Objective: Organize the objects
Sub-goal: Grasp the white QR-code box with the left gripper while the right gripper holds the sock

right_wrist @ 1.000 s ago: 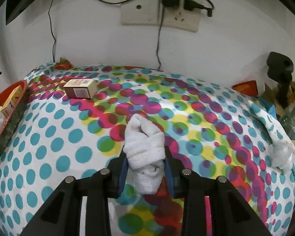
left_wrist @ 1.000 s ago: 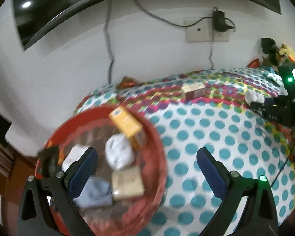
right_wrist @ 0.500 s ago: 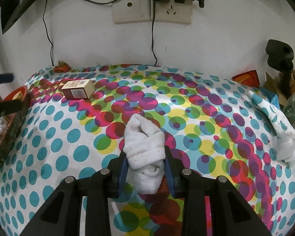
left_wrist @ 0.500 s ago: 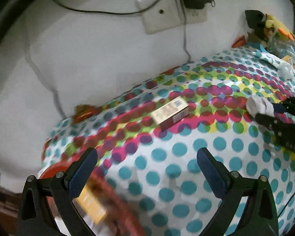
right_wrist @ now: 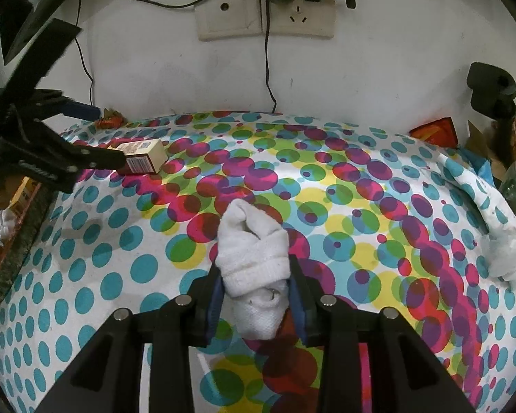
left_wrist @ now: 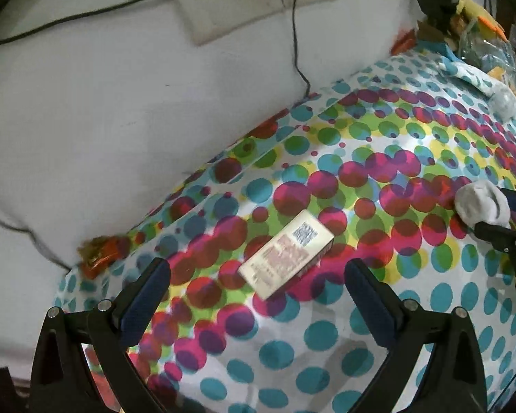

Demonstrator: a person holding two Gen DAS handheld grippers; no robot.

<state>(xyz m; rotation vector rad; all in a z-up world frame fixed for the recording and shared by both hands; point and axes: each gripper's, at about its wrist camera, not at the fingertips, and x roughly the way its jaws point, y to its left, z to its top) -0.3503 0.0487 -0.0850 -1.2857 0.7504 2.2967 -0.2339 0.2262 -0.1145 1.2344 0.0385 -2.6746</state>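
Observation:
A rolled white sock (right_wrist: 254,251) lies on the dotted tablecloth (right_wrist: 344,206). My right gripper (right_wrist: 256,292) has its pads on both sides of the sock, still touching it while the jaws are opening. In the left wrist view the sock (left_wrist: 481,204) and right gripper (left_wrist: 498,215) appear at the right edge. My left gripper (left_wrist: 256,268) is open and hovers over a small cream carton (left_wrist: 287,254), one finger on either side and clear of it. The right wrist view shows that carton (right_wrist: 144,156) beside the left gripper (right_wrist: 110,136).
A red tray (right_wrist: 24,237) with an orange box and a white sock sits at the table's left edge. An orange wrapper (left_wrist: 99,254) lies by the wall. Cables hang from the wall sockets (right_wrist: 265,17). Bunched cloth (right_wrist: 505,251) and clutter fill the right end.
The left gripper swung from above the red tray rightward and down to the carton. The right gripper stayed put with the sock, its jaws now slightly wider.

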